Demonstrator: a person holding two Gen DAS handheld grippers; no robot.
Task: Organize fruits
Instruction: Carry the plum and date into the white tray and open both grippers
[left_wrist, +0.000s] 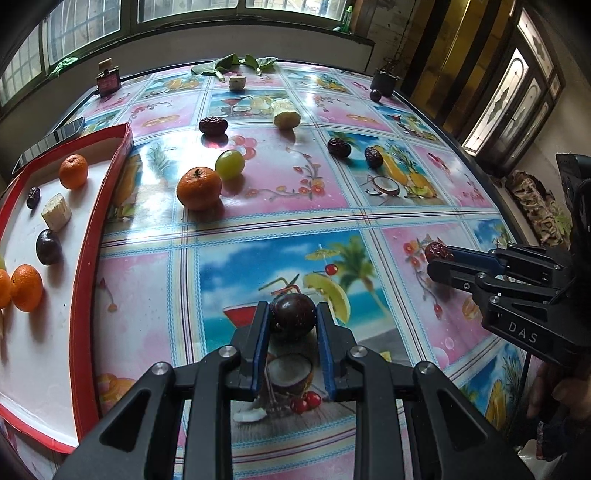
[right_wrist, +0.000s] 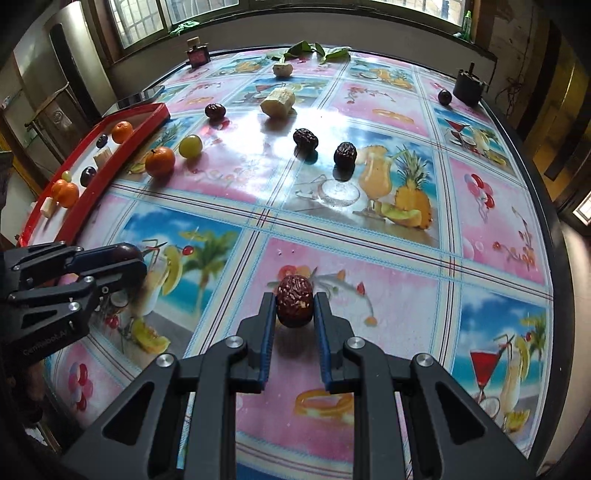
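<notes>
Left wrist view, red tray (left_wrist: 88, 258), tangerines (left_wrist: 74, 171), plum (left_wrist: 48, 246)

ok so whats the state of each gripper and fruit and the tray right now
left gripper: shut on dark plum
right gripper: shut on red date
red tray: partly filled with oranges, dark fruits and a pale chunk
loose orange: on the table, outside the tray
green grape: on the table beside that orange
two dark dates: loose mid-table
pale chunk: loose, far side
</notes>
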